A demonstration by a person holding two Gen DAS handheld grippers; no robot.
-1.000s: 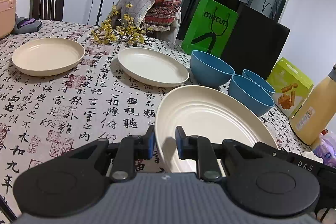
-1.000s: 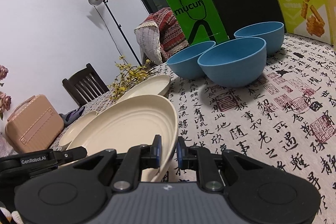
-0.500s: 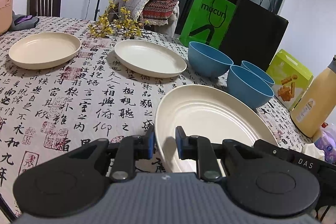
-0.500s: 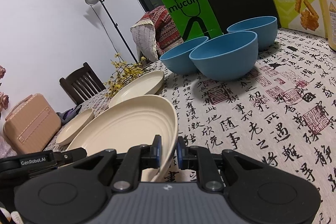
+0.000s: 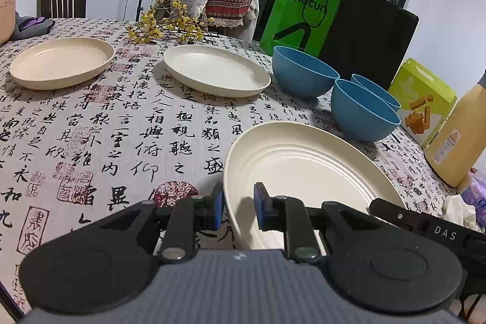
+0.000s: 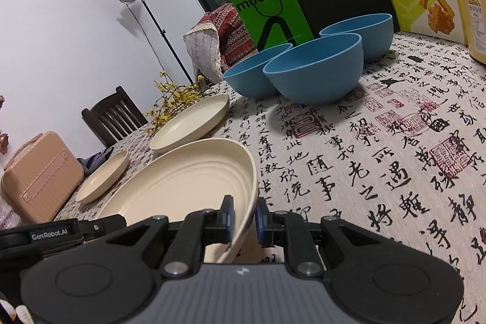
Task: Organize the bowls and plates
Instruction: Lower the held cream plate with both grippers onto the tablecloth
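Between our two claws: we are holding the large ridged plate by opposite rims, near the front of the surface, tilted; whether it is clear of the cloth we cannot tell.
Left claw: we are clamping it on the plate's left rim, one pad inside the rim and one outside.
Right claw: we are clamping it on the right rim in the same way.
Step in hand: we are judging this as the carry of the big plate, with stacking not yet done.
Other plates: we are seeing the middle plate and the far plate lying flat and well apart from each other.
Bowls: we are seeing three blue bowls crowded close together to the right, unstacked.
Next move: we are expecting to keep both grips level and travel together toward one of the smaller plates, or to set this one down as the base, since it looks the widest.
Hidden: we are losing the plate's near edge behind the claw bodies, and the rearmost bowl is mostly covered by its neighbour.
Beyond: we are noting a yellow bottle, a green snack box and a sprig of yellow flowers along the edges.
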